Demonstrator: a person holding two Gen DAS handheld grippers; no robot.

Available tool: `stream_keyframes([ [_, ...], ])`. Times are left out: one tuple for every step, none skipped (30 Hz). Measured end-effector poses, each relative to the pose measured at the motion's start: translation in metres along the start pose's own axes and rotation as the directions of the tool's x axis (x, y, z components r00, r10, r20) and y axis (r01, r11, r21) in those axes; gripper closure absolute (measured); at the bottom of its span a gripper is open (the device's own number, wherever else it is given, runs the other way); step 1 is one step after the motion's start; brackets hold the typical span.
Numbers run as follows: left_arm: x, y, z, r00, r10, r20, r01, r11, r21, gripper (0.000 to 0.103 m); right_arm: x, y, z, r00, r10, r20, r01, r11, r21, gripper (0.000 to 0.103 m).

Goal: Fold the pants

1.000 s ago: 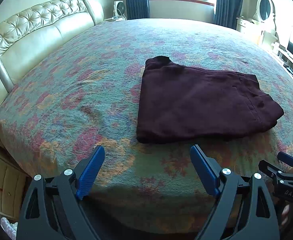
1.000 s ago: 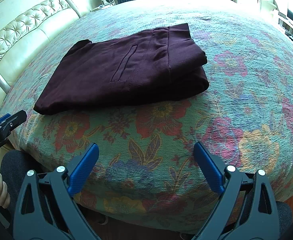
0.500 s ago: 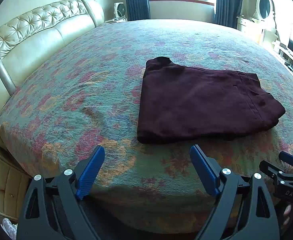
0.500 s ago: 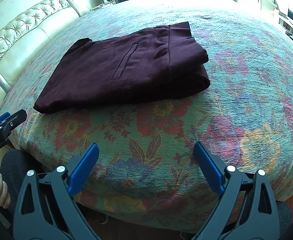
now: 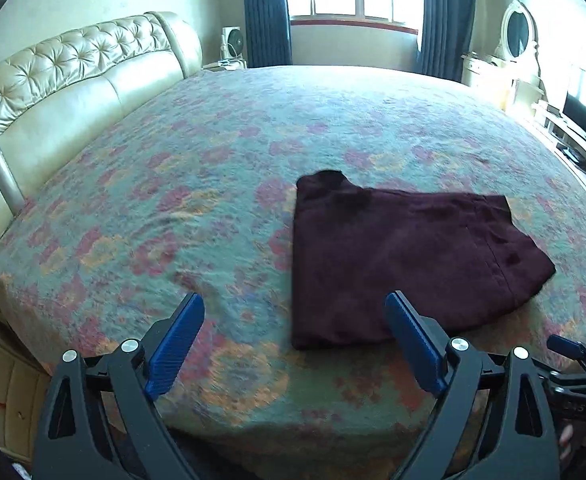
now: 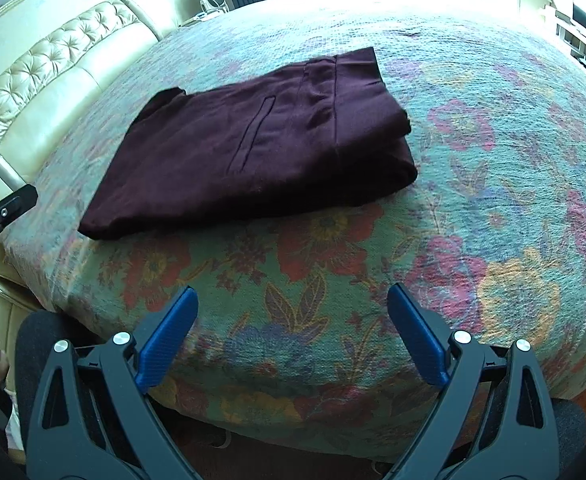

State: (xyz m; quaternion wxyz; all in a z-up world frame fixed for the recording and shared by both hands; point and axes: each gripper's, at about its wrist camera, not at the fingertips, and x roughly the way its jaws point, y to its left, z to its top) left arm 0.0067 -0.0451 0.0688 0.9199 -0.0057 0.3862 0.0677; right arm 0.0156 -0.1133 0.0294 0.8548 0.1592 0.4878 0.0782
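The dark maroon folded pants (image 6: 261,148) lie flat on the floral-quilted bed (image 6: 493,220) near its front edge, long axis left to right, waistband end rightward. Short of them, left gripper (image 5: 295,340) and right gripper (image 6: 293,332) hover spread wide, empty.
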Motion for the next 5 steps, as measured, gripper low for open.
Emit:
stream_keyframes([
  [0.01, 0.011, 0.012, 1.0, -0.006, -0.002, 0.006, 1.0, -0.006, 0.012, -0.006, -0.001, 0.01, 1.0, 0.022, 0.014, -0.023, 1.0, 0.013, 0.007],
  [0.022, 0.021, 0.024, 1.0, 0.011, -0.008, -0.011, 1.0, -0.015, 0.012, -0.012, -0.002, 0.025, 0.999, 0.043, 0.034, -0.044, 0.999, 0.019, 0.007],
  [0.037, 0.034, 0.038, 0.999, 0.039, -0.01, -0.04, 0.999, -0.029, 0.012, -0.016, -0.003, 0.041, 0.997, 0.05, 0.053, -0.051, 0.999, 0.017, 0.007],
  [0.054, 0.046, 0.051, 0.999, 0.048, -0.008, -0.048, 0.998, -0.039, 0.012, -0.018, -0.004, 0.061, 0.996, 0.049, 0.074, -0.05, 0.999, 0.01, 0.007],
  [0.075, 0.057, 0.066, 0.998, 0.057, -0.012, -0.058, 0.998, -0.04, 0.012, -0.017, -0.005, 0.082, 0.995, 0.04, 0.095, -0.04, 0.999, -0.002, 0.004],
])
